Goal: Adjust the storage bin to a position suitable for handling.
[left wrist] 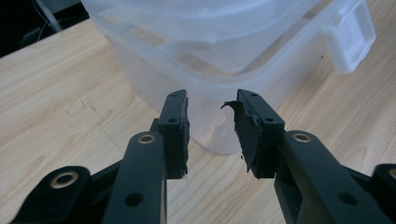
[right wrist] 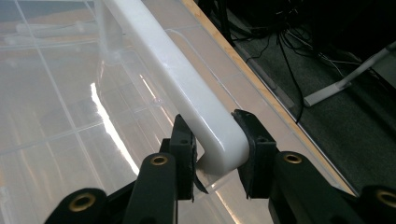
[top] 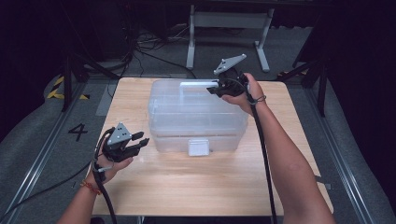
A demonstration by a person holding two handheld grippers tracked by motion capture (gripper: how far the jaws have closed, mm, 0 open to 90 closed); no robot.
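- A table [top: 187, 191] of pale wood grain fills the middle of the high view; its near half is bare.
- Around it is grey floor [top: 32, 140] marked with a "4" [top: 77, 131], with yellow-black tape [top: 58, 88] at the far left, and the room beyond is dark.
- A white frame [top: 229, 28] with splayed feet stands beyond the far edge, with loose cables [top: 149, 46] lying on the floor to its left.
- A clear plastic box [top: 187, 116] sits on the table's middle, toward the far side, with open table to its left, right and near sides.
- The box has rounded corners, a ribbed lid and a white latch [top: 198, 147] on its near wall.
- A smooth, opaque white handle [right wrist: 187, 79] with a rounded end runs along the lid's far edge.
- The right gripper [right wrist: 215, 154], held in the right hand [top: 243, 93] at the box's far right corner, has its jaws set on either side of the handle's end. The pads [right wrist: 254, 144] touch or nearly touch it, but a firm clamp cannot be told.
- The left gripper [left wrist: 212, 135], held in the left hand [top: 114, 161], hangs over the table just left of the box's near-left corner. It points at the box wall, its jaws apart with nothing between them.
- The left gripper's pads [left wrist: 245, 130] are black, and the one on the right is frayed.
- Black cables [top: 261, 154] trail from both grippers toward the near edge.
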